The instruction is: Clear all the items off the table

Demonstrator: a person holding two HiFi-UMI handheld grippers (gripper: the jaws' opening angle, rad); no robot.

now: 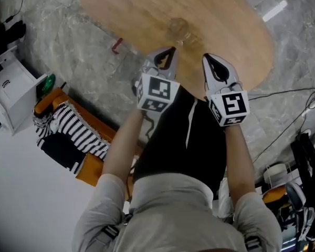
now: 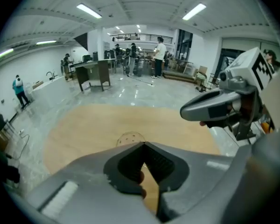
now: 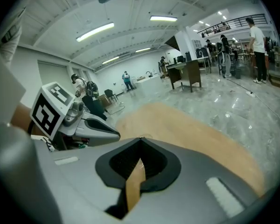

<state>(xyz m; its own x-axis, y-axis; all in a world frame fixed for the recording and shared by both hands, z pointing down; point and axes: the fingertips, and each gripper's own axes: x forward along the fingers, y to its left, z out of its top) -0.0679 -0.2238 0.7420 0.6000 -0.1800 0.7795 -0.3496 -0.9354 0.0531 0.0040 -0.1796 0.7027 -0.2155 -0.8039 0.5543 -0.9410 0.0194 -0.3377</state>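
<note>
Now, left tool [image 2: 143,144]: narrowed right down, the tips meeting with nothing caught between them; it hangs over the near edge of the counter [image 1: 142,12].
Right tool [image 3: 141,140]: likewise closed to a point and empty, just beside the left one and at much the same height.
Task's thing: a clear glass [image 1: 178,29], or something very like one, stands upright on the wood just beyond the left tool's tips and apart from both tools.
Done so far: judging by the bare wood, most of the clearing looks finished; no other item shows on the part of the counter in view.
Left to do: the clear glass alone, as far as can be seen. The far rim runs out of the head view, so anything there cannot be ruled out.
Surface: round, pale wood, smooth and unmarked.
Floor [image 1: 68,51]: grey, marbled and glossy; cables [image 1: 289,119] trail across it at the person's right.
Nearby: a striped cloth [image 1: 68,130] lies over an orange seat at the person's left, with a white cabinet [image 1: 10,88] beyond it.
Room: a large open hall with strip lights [image 2: 88,10] on a white ceiling; people [image 2: 158,55] stand well off, near a dark desk [image 2: 95,73].
</note>
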